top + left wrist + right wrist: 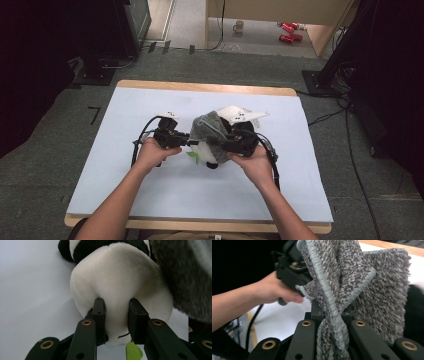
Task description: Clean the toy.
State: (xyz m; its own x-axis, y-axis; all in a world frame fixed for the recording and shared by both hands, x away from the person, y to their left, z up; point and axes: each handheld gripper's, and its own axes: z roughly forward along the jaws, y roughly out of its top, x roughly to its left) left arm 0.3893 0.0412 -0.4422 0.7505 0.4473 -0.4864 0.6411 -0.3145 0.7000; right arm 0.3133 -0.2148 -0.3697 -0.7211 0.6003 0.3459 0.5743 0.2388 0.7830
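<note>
A black and white panda plush (pixel 207 152) lies at the middle of the table, with a grey terry cloth (pixel 205 125) draped over its top. My left gripper (pixel 117 312) is shut on a white rounded part of the plush (pixel 117 272), and its pads dent the fur. A green tag (pixel 133 352) hangs just below the jaws. My right gripper (pixel 332 312) is shut on a bunched fold of the grey cloth (pixel 367 282), which stands up above the jaws. In the high view the left gripper (pixel 187 140) and right gripper (pixel 220 140) face each other across the toy.
A white sheet (pixel 150 190) covers the wooden table (pixel 200 87). Cables trail from both grippers towards the person. Beyond the table, on the floor, stand a mug (pixel 239 26) and red objects (pixel 289 31). Dark equipment stands at both sides.
</note>
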